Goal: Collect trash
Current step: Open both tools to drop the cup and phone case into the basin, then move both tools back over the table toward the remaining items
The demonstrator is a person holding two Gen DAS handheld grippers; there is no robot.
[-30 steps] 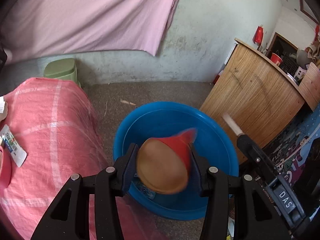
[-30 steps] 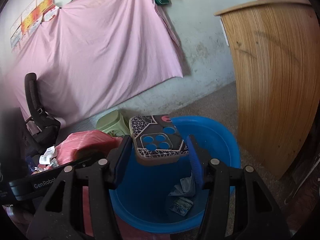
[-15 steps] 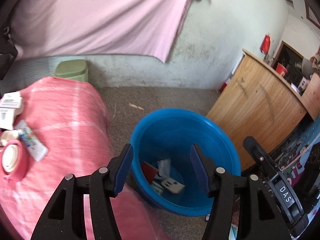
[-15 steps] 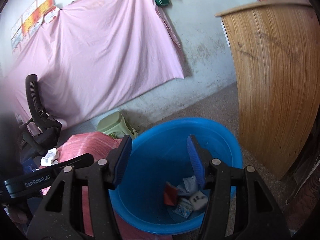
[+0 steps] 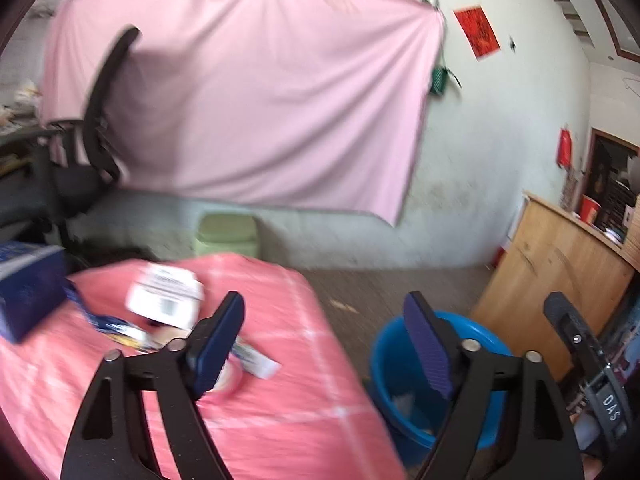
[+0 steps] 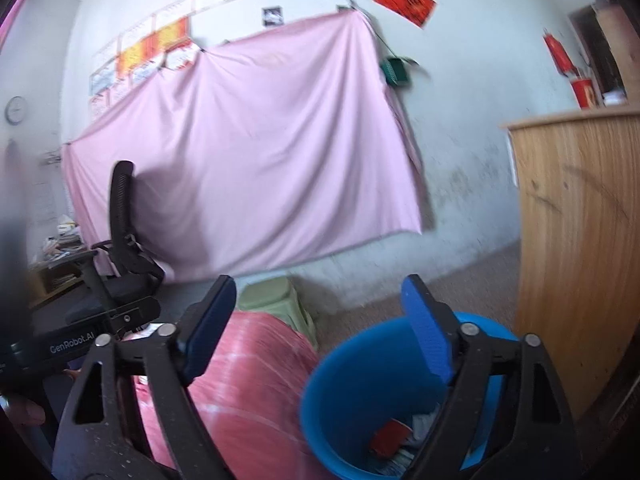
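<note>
A blue bin (image 5: 400, 360) stands on the floor right of a table with a pink cloth (image 5: 280, 400); it also shows in the right wrist view (image 6: 360, 360), holding a red piece (image 6: 386, 442) and other scraps. My left gripper (image 5: 324, 344) is open and empty above the table's right part. On the cloth lie a white labelled packet (image 5: 166, 300), a tube (image 5: 256, 362), a pink round thing (image 5: 230, 382) and a blue box (image 5: 28, 288). My right gripper (image 6: 320, 332) is open and empty above the bin's left rim.
A wooden counter (image 5: 552, 272) stands right of the bin, also in the right wrist view (image 6: 580, 240). A green stool (image 5: 226, 234) sits by the wall under a pink sheet (image 5: 248, 100). A black office chair (image 6: 124, 240) stands at the left.
Both grippers opened and dropped their things into the bin: the left a red cup, the right a patterned phone case. Both then rose; the left swung left over the table.
</note>
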